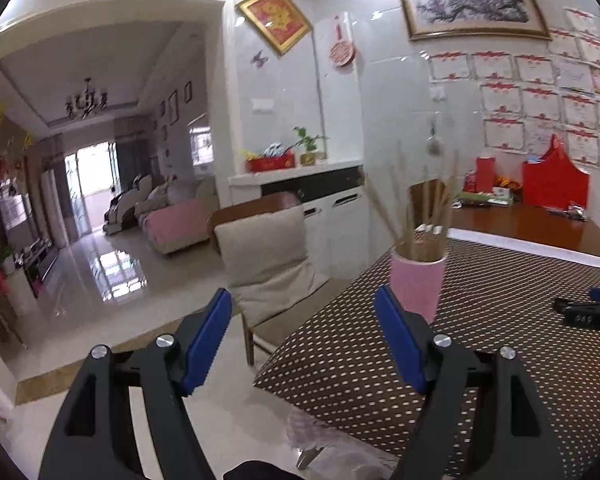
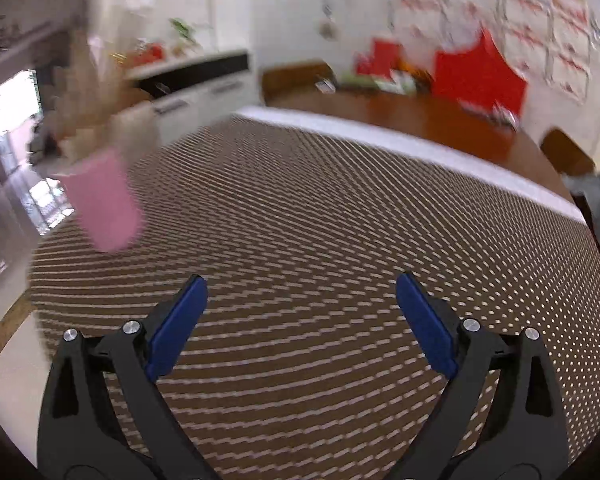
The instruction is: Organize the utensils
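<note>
Pink cup (image 1: 417,285) holds chopsticks (image 1: 410,204) upright; tabletop (image 2: 320,208) otherwise bare; both our tongs (image 1: 303,308) (image 2: 302,292) gape, empty.

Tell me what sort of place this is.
Most likely a home dining area opening onto a living room: a cloth-covered table with a pink cup of chopsticks, a cushioned chair, and a sofa beyond the archway.
</note>
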Demonstrator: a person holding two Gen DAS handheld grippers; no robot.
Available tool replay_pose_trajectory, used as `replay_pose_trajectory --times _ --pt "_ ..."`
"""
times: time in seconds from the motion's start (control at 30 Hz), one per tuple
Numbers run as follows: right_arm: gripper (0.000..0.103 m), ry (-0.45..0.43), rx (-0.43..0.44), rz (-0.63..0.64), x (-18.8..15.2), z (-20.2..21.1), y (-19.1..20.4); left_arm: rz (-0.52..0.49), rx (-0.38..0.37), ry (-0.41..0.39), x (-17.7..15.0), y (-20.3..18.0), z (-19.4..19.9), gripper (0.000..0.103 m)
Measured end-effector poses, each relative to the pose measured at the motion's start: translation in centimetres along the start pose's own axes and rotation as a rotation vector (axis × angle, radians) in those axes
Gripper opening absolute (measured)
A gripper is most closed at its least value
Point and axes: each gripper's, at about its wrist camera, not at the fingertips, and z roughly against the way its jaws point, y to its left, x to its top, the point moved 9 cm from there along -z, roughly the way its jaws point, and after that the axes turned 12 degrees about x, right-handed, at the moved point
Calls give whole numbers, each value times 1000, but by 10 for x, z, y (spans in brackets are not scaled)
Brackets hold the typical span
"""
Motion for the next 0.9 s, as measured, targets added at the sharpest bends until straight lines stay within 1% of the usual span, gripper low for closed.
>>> replay_pose_trajectory --times 0.13,0.27,0.37,0.4,0.47,0.5,0.57,0.77,0.9 --pt "93 75 -96 -39 -2 -30 -48 10 24 42 -7 8 -24 73" --pt "93 125 -137 -57 -4 -49 -76 6 32 64 -8 10 -41 73" --pt "93 142 -138 -67 0 -61 -93 5 29 83 -8 8 -55 73" --pt "93 161 -132 -76 -2 -67 -97 6 27 86 -8 6 -58 73" --pt "93 194 -95 -103 -4 -78 -102 7 25 93 -9 6 -65 73" --pt "94 197 -74 -117 -4 -80 -103 8 24 95 -7 4 -68 73" --pt "96 206 -74 -102 -1 -82 -104 11 20 98 -6 2 -72 73" --pt "97 210 -71 -106 6 -86 -106 20 -2 105 -3 -3 -84 73" --pt "97 209 -71 -106 6 -86 -105 17 3 102 -2 -1 -92 73"
